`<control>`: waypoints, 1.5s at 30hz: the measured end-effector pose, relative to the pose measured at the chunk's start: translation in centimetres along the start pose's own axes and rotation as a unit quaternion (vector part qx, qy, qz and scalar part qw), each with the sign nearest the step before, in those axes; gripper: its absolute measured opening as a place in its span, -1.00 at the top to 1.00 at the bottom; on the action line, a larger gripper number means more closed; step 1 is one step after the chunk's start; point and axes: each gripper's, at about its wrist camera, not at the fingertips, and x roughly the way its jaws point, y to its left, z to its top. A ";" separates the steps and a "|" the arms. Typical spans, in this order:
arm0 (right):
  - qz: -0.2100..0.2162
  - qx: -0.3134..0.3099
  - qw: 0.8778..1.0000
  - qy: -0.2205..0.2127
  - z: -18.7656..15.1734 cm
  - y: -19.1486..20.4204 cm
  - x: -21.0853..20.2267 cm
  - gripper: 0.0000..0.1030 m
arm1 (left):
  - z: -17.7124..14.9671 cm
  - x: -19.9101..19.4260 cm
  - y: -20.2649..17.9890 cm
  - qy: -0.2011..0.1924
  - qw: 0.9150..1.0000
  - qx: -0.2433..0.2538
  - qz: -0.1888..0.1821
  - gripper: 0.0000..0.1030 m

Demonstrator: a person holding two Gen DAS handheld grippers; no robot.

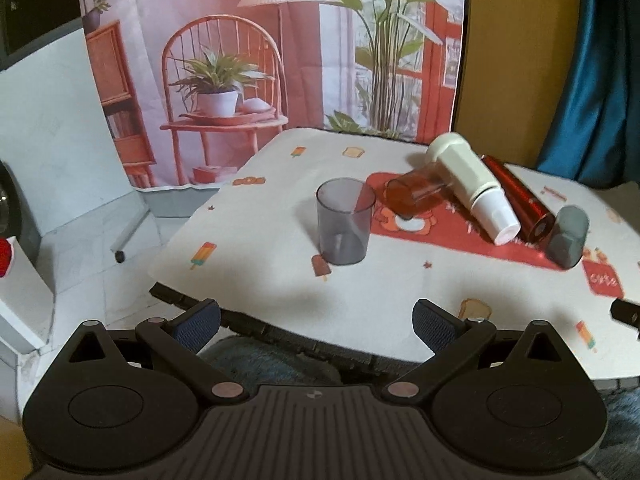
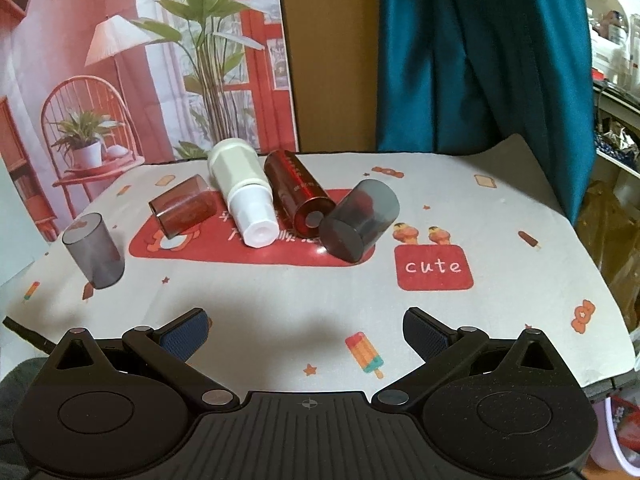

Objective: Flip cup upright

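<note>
Upright on the patterned tablecloth (image 1: 280, 280), 1 translucent grey plastic cup (image 1: 343, 227), mouth up, left of 4 tumblers lying on their sides: amber (image 1: 412, 196), white (image 1: 472, 188), glossy red (image 1: 520, 200), smoky grey (image 2: 358, 220). Left gripper (image 1: 316, 326) and right gripper (image 2: 306, 330) spread wide, empty, near the table's front edge.

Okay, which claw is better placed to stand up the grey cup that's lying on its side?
Probably the right claw. The tipped grey cup lies just ahead of it, near centre. From the left claw, it sits far off to the right. Both are open.
</note>
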 end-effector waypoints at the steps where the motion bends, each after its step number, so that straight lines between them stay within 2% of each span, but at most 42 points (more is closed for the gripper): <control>1: -0.001 -0.001 1.000 0.001 0.0 0.0 0.1 -1.00 | -0.1 0.0 -0.1 0.000 1.000 0.001 0.002 -1.00; 5: 0.003 -0.002 1.000 0.005 -0.1 0.1 0.5 -1.00 | -0.6 -0.1 -0.3 -0.009 1.000 0.005 -0.001 -1.00; 45: 0.006 -0.004 1.000 0.009 -0.3 -0.2 0.8 -0.99 | -1.2 0.2 -0.6 0.009 1.000 0.000 0.007 -1.00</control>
